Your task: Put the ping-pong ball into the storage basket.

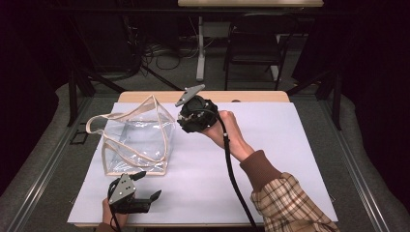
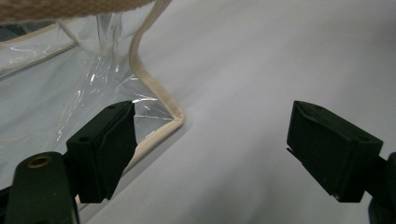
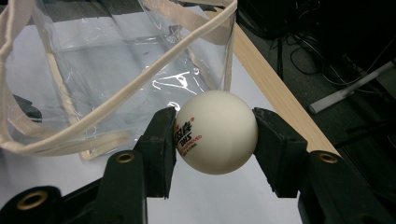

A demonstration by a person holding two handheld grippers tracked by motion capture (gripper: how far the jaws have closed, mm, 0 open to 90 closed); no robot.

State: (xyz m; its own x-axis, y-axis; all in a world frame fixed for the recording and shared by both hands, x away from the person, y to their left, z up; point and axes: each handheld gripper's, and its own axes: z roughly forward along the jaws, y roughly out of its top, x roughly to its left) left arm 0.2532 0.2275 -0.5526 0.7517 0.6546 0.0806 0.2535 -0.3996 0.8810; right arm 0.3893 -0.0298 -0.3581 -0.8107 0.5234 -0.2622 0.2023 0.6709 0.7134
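One white ball (image 3: pixel 216 138) clamped in right gripper (image 3: pixel 215 140), raised beside clear bag (image 1: pixel 138 140)'s rim | left gripper (image 2: pixel 210 140) jaws wide apart, empty; at bag's near corner | bag on white sheet (image 1: pixel 270 159)

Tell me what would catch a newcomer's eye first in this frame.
Most striking is the white ping-pong ball with red print, clamped between the right gripper jaws, just short of the clear bag. That bag, edged in beige webbing, stands on the white sheet left of centre. The left gripper rests open near the bag's near corner.
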